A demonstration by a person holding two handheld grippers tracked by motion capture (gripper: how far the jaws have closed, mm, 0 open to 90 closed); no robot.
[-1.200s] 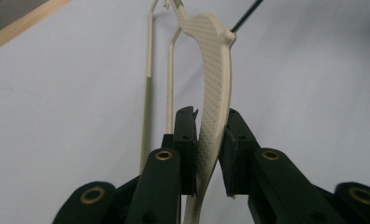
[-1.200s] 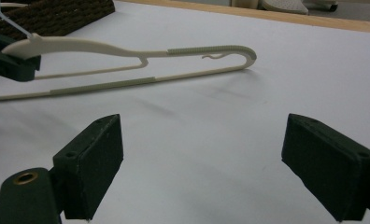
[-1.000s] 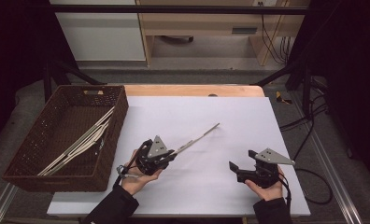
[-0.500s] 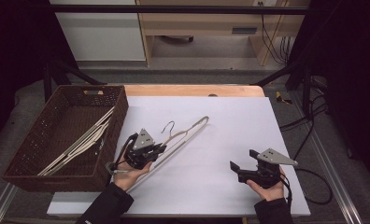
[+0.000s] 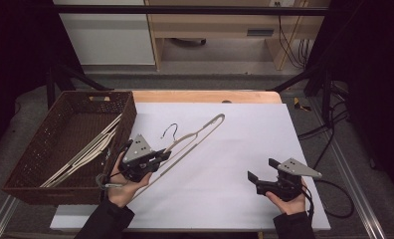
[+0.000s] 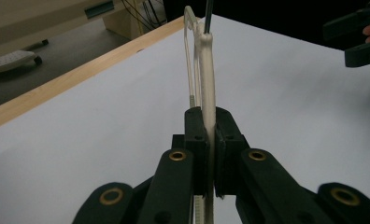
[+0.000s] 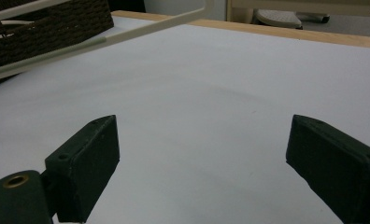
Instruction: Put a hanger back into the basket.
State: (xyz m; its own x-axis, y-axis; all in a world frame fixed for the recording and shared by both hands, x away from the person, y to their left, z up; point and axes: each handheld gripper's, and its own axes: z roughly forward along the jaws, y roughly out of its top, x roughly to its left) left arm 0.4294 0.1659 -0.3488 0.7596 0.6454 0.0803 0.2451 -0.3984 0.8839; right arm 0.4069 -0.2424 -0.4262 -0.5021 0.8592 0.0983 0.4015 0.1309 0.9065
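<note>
1. Left of the white sheet, on the desk (image 5: 205,95), a brown wicker basket (image 5: 33,164) sits at the desk's left edge, and several cream hangers (image 5: 80,154) lie slanted inside it.
2. Just right of the basket, your left hand-held gripper (image 5: 157,157) is clamped on one more cream hanger (image 5: 195,134). In the left gripper view the jaws are pressed tight on its flat arm (image 6: 210,116), which runs straight away from the camera.
3. That hanger angles from the gripper up and to the right of the basket, over the white sheet (image 5: 245,144). Its dark wire hook (image 5: 171,130) curls on the side toward the basket, and its far rounded end lies toward the desk's wooden back edge.
4. Well to the right of the basket, near the sheet's front right corner, your right hand-held gripper (image 5: 260,174) is held low above the sheet. In the right gripper view its jaws are spread wide with only bare sheet (image 7: 206,116) between them, and the hanger (image 7: 127,31) crosses the far background in front of the basket (image 7: 47,28).
</note>
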